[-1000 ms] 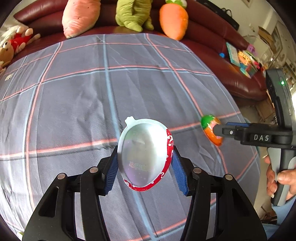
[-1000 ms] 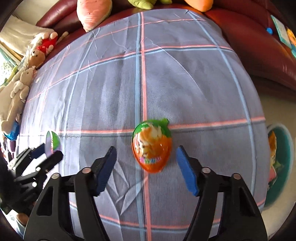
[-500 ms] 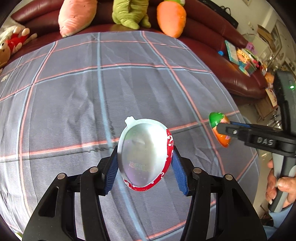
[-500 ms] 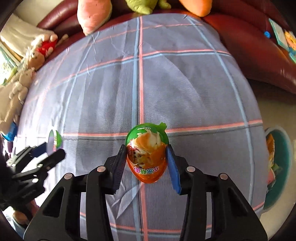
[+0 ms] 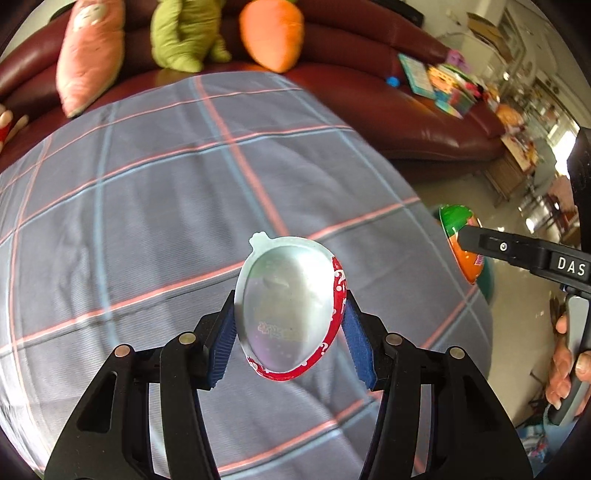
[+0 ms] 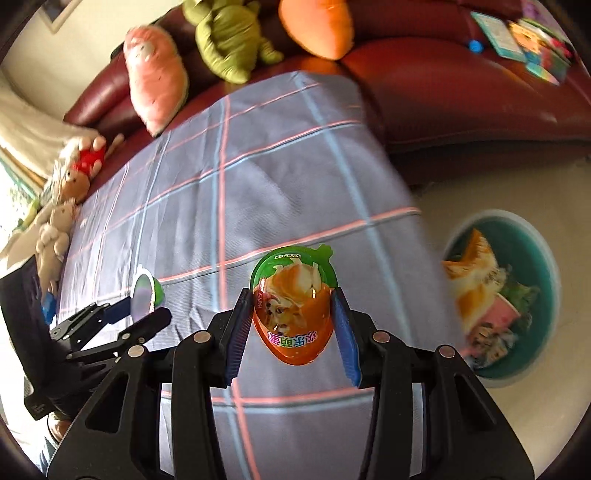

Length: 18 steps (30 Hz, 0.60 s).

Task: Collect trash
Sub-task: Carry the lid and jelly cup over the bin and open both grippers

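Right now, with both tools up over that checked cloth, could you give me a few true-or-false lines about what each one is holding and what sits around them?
1. The left gripper holds a red-rimmed, silver, egg-shaped plastic shell. True.
2. The right gripper is empty. False: its jaws are shut on an orange, green-topped egg-shaped wrapper.
3. A teal round bin stands on the floor beside the grey checked tablecloth and already holds packets. True.
4. The orange carrot-shaped cushion lies on the tablecloth. False: it sits on the dark red leather sofa.

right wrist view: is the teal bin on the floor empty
No, the teal bin beside the table already holds several crumpled wrappers, orange, pink and green.
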Available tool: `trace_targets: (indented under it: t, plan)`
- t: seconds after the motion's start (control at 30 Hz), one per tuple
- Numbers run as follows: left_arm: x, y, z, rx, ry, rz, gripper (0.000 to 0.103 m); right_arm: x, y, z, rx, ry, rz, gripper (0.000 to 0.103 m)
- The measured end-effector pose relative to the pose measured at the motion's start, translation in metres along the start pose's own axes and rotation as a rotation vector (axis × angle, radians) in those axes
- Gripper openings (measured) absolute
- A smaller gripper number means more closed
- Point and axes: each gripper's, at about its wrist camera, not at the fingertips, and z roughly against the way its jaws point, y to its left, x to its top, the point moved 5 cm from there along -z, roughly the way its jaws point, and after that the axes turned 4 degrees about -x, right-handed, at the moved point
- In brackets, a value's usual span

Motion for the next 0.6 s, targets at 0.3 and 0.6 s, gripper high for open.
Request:
trace_targets:
  t: [0.3, 0.6]
  plan:
    - [0.022, -0.077, -0.027, -0.034, 0.033, -0.123, 0.055, -0.003, -0.068, 0.032, -0.022, -0.062, -0.097, 0.041]
    - [0.033, -0.164, -0.061, -0.083, 0.071, -0.266, 0.055, -0.014, -0.160, 0.063, -0.067, -0.115, -0.242, 0.041]
